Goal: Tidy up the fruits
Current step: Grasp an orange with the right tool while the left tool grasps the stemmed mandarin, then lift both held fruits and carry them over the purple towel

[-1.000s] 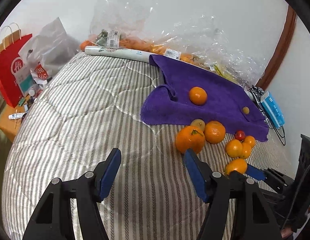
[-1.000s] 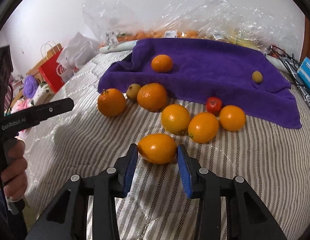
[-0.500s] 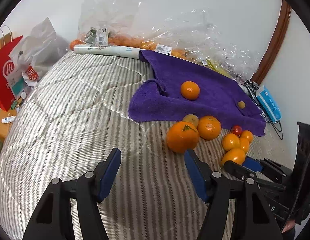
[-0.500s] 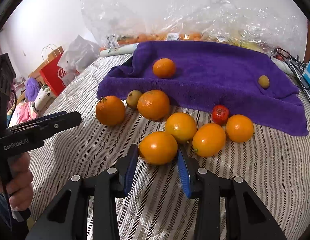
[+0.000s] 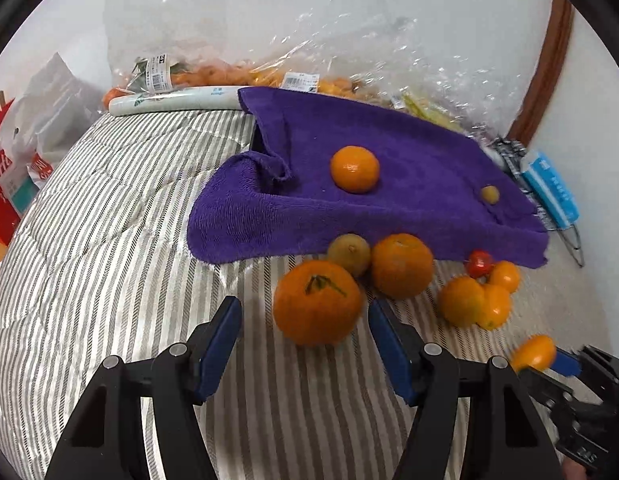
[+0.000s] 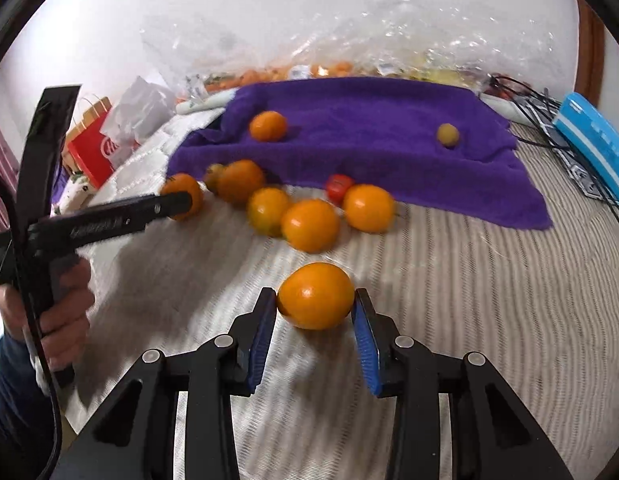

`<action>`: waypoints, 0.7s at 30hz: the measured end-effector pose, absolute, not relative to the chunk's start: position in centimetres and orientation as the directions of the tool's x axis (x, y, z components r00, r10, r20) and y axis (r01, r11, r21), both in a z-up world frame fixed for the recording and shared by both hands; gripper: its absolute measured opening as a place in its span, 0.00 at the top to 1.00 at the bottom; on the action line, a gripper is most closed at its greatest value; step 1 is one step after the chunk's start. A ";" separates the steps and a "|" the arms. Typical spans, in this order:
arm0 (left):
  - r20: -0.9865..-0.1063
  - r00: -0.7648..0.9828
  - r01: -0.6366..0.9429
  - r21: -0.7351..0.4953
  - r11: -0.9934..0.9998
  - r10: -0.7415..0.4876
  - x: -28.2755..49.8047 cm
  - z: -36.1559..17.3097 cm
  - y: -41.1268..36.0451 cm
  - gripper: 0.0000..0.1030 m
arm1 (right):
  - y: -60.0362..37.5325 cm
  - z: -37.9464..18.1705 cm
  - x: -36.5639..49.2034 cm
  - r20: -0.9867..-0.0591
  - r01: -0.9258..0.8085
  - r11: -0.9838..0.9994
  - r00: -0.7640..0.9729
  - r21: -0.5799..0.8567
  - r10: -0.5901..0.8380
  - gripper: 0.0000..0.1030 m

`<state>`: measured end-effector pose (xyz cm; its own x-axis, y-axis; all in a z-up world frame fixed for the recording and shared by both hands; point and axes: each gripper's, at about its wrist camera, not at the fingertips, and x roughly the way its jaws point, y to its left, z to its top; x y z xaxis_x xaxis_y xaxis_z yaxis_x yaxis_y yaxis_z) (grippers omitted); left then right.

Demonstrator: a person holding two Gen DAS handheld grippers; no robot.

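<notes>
My right gripper [image 6: 314,304] is shut on a yellow-orange citrus [image 6: 315,295] and holds it just above the striped quilt [image 6: 469,300]; that fruit also shows in the left wrist view [image 5: 534,353]. My left gripper [image 5: 303,316] is open, its pads either side of a large stemmed orange [image 5: 317,302] on the quilt, not touching it. Several more oranges [image 5: 402,265], a small green-yellow fruit [image 5: 349,252] and a red tomato [image 5: 479,262] lie by the purple towel [image 5: 389,208]. An orange [image 5: 354,168] and a small yellowish fruit [image 5: 489,194] sit on the towel.
Clear plastic bags of produce [image 5: 269,76] and a white roll [image 5: 177,98] lie along the wall behind the towel. A red paper bag [image 5: 5,184] and white bags stand left of the bed. A blue box [image 5: 551,188] and wire rack are at right.
My right gripper has pulled back from the fruit cluster, carrying its citrus. My left gripper has moved forward and right, so the stemmed orange now lies between its open pads.
</notes>
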<state>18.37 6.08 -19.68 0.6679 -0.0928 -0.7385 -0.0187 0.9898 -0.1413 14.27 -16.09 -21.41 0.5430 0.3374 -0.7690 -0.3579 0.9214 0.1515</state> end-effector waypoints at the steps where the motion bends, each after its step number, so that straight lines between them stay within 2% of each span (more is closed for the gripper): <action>1: -0.742 0.665 -0.023 -0.131 0.991 -0.083 18.6 -19.9 5.9 0.41 | -16.3 -21.6 14.3 -0.771 -0.363 0.918 0.536 0.157 0.344 0.62; 2: -0.741 0.666 -0.021 -0.132 0.991 -0.084 18.8 -20.0 5.9 0.42 | -16.5 -21.7 14.2 -0.769 -0.367 0.916 0.535 0.162 0.350 0.62; 5: -0.722 0.683 0.000 -0.145 0.989 -0.106 18.7 -20.0 5.8 0.59 | -16.4 -21.6 14.4 -0.767 -0.380 0.913 0.540 0.147 0.348 0.62; 9: -0.713 0.686 0.017 -0.182 0.983 -0.144 18.5 -20.0 6.3 0.59 | -16.7 -21.4 14.7 -0.767 -0.367 0.919 0.545 0.145 0.338 0.59; 15: -0.708 0.690 0.003 -0.207 0.978 -0.152 18.5 -20.0 6.7 0.59 | -17.0 -21.8 15.5 -0.764 -0.322 0.917 0.522 0.235 0.379 0.56; 21: -0.706 0.690 0.004 -0.217 0.976 -0.160 18.4 -20.0 6.9 0.59 | -16.1 -22.0 16.5 -0.758 -0.293 0.921 0.530 0.256 0.379 0.51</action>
<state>18.42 6.89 -20.02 0.6898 -0.1600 -0.7061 0.0040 0.9761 -0.2173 16.49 -16.15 -22.04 0.5301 0.3791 -0.7585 -0.2931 0.9213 0.2556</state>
